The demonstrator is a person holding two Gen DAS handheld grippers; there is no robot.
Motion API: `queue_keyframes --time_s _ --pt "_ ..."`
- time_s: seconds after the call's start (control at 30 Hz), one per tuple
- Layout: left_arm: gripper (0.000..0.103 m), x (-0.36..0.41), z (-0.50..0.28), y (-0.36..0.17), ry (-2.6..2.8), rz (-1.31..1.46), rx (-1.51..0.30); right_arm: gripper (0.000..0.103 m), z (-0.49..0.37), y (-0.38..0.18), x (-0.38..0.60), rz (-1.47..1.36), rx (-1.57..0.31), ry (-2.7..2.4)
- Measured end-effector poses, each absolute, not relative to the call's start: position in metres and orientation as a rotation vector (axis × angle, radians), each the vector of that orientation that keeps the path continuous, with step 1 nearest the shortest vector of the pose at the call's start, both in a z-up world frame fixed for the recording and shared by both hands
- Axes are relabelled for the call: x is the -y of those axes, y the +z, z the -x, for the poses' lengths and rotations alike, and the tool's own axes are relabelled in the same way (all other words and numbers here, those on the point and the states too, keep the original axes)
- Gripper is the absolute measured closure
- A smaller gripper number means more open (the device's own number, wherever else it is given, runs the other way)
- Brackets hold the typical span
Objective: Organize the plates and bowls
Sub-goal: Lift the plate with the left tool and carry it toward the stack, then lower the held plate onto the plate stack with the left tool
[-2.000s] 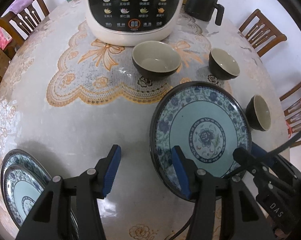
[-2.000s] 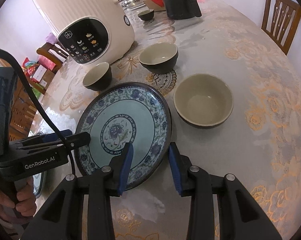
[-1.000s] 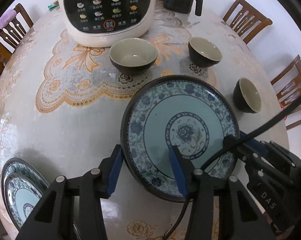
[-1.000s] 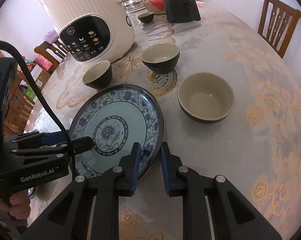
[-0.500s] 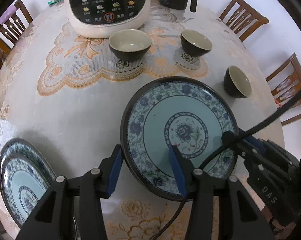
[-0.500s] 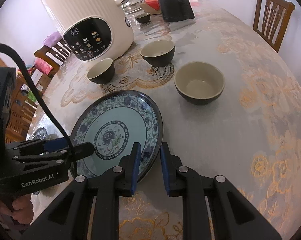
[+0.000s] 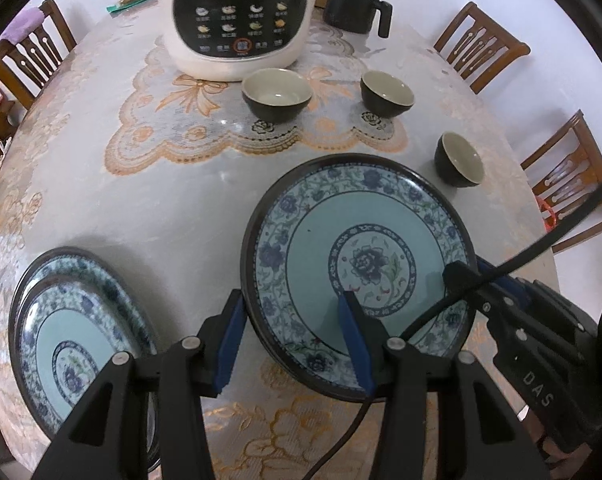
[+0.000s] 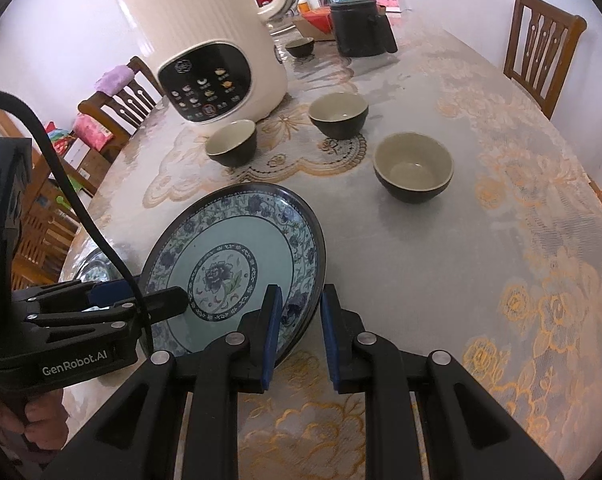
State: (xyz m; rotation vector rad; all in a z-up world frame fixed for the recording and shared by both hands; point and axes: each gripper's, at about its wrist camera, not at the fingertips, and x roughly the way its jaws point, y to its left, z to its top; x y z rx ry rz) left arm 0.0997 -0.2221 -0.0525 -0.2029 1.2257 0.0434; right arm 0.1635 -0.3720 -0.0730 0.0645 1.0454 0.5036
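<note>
A blue floral plate [image 7: 361, 240] [image 8: 229, 240] hangs tilted above the table, carried by both grippers. My right gripper [image 8: 299, 300] is shut on its near right rim, one pad above and one below; in the left wrist view it [image 7: 477, 276] shows at the plate's right edge. My left gripper [image 7: 291, 336] [image 8: 141, 298] straddles the opposite rim, one finger on the plate's face and one outside and under the rim. A stack of matching plates [image 7: 73, 320] lies at lower left. Three dark bowls [image 7: 277, 94] [image 7: 387, 94] [image 7: 459, 158] stand beyond the plate.
A cream cooker [image 7: 241, 12] and a black mug [image 7: 353, 4] stand at the back of the lace-covered table [image 7: 141, 208]. A small bowl [image 8: 299, 46] sits by the mug. Wooden chairs [image 7: 481, 48] ring the table. A hand [image 8: 41, 424] holds the left gripper.
The right gripper closed on the plate's rim, then both grippers rose and drew back with the plate. The bowls and cooker look farther away and the plate stack shows more fully.
</note>
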Motion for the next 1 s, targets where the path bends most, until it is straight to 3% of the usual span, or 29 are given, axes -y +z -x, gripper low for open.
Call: queue_keyframes --time_s 1.0 --pt "0.054 0.119 0.0 -0.021 0.176 0.306 -1.156 0.081 -0.087 -0.044 0.27 0.033 -1.035 0.631"
